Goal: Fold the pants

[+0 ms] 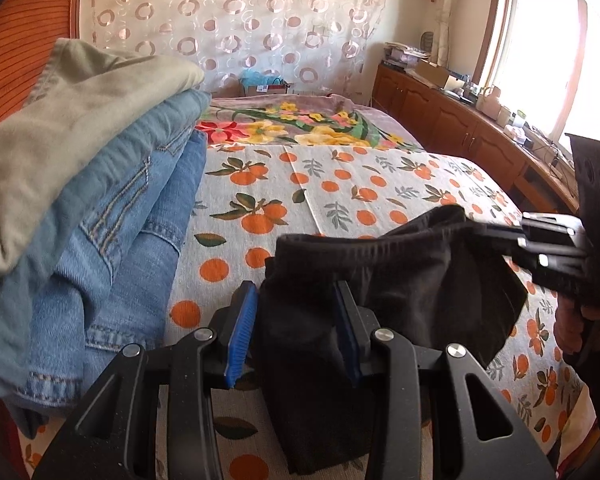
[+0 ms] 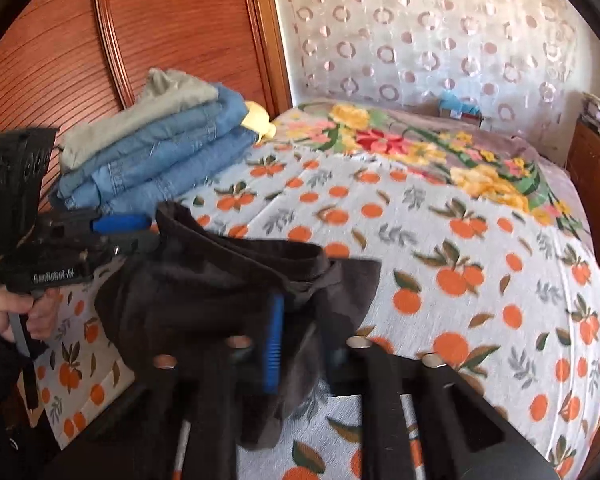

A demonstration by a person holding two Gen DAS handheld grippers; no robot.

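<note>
Both grippers' fingers pinch the black pants (image 1: 400, 276); only the right view shows a yellow item (image 2: 260, 122) behind the stack.

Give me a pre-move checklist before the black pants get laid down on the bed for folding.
1. Left gripper clamped on the black fabric pants: ok, cloth sits between its blue pads.
2. Right gripper holding the pants: ok, cloth lies against the blue pad, though that view is blurred.
3. Waistband spread between the two grippers: ok, it spans them without a visible twist.
4. Legs hanging straight: cannot tell, the lower part is out of view.
5. Landing area on the orange-print bedspread: ok, bare ahead of the pants.
6. Room beside the stack of folded blue jeans: ok, the stack sits off to the left, apart from the pants.
</note>
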